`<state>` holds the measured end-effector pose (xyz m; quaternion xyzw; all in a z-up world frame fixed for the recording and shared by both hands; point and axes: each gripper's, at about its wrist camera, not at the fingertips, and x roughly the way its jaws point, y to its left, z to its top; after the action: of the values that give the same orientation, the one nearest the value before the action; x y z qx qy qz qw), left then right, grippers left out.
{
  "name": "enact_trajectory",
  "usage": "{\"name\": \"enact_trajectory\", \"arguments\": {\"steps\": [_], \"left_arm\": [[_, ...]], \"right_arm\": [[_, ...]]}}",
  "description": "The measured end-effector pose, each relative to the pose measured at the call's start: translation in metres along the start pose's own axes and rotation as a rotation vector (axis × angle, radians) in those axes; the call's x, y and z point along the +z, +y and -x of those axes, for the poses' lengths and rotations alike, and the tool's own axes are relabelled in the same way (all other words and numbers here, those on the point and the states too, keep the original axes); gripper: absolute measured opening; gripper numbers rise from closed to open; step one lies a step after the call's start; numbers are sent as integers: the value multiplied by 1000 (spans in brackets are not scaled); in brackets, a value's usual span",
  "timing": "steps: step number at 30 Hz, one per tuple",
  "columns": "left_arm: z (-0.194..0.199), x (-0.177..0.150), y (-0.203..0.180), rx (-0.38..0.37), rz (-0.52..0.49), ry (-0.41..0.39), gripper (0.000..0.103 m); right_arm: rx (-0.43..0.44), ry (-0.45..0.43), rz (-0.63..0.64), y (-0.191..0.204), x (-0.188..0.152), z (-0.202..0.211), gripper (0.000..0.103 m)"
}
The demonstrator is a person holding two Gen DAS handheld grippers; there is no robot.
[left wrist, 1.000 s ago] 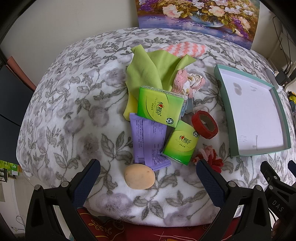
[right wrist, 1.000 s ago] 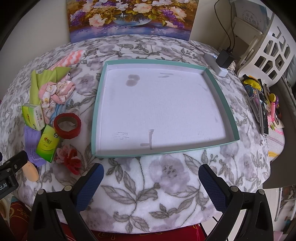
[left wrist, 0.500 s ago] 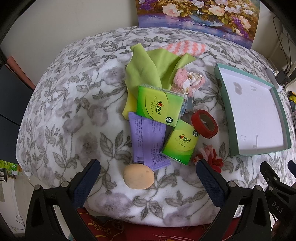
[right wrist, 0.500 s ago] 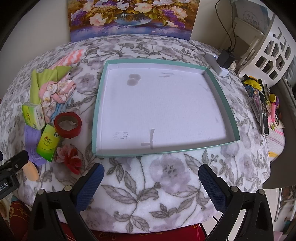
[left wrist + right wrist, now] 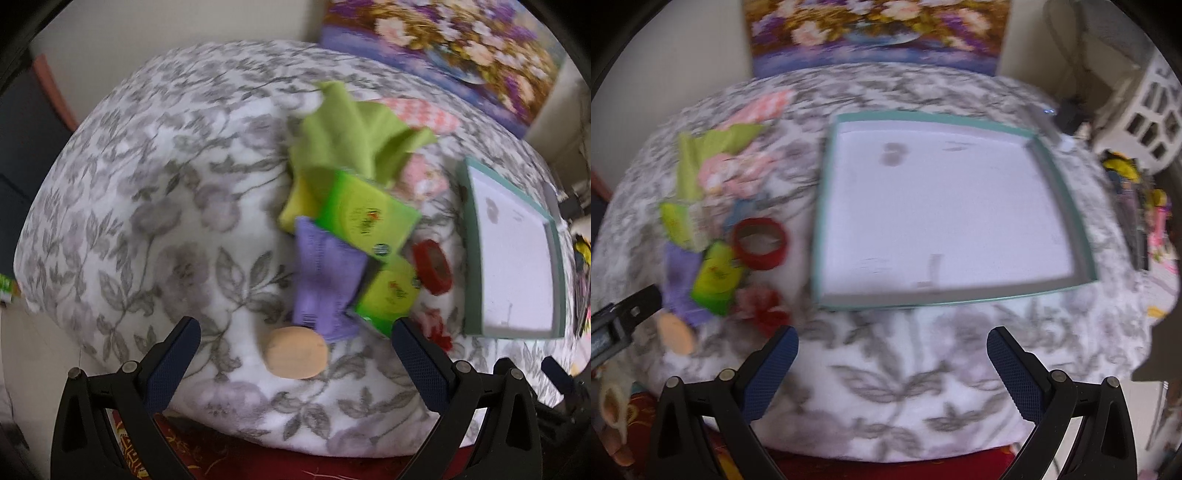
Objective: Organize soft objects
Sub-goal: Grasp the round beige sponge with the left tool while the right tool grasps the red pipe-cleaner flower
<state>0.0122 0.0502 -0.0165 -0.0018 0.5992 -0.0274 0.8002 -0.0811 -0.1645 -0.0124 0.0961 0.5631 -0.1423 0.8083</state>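
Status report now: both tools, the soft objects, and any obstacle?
Left tool open, empty; right tool open, empty. Pile around green cloth untouched. Teal-rimmed white tray empty. No obstacle seen.

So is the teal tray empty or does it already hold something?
Empty: the teal tray shows only its bare, smudged white floor; every soft item lies outside on the blanket.
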Motion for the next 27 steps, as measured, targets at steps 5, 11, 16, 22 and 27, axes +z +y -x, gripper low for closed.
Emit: {"name": "enact_trajectory", "arguments": {"steps": [5, 11, 16, 22, 27], "left_arm": [[-17, 0, 11, -25, 39, 71, 103], [-37, -3, 23, -60, 96, 159, 102], [-48, -6, 25, -66, 104, 195, 95], [-63, -12, 20, -83, 107, 234, 87], [-75, -15, 10, -87, 101, 271, 65]], "right_arm": [[71, 34, 28, 24, 3, -9, 102], [135, 50, 89, 54, 6, -16, 88], [135, 66, 130, 69, 6, -23, 78], [128, 103, 165, 78, 4, -40, 66], [121, 144, 164, 81, 8, -62, 56]]}}
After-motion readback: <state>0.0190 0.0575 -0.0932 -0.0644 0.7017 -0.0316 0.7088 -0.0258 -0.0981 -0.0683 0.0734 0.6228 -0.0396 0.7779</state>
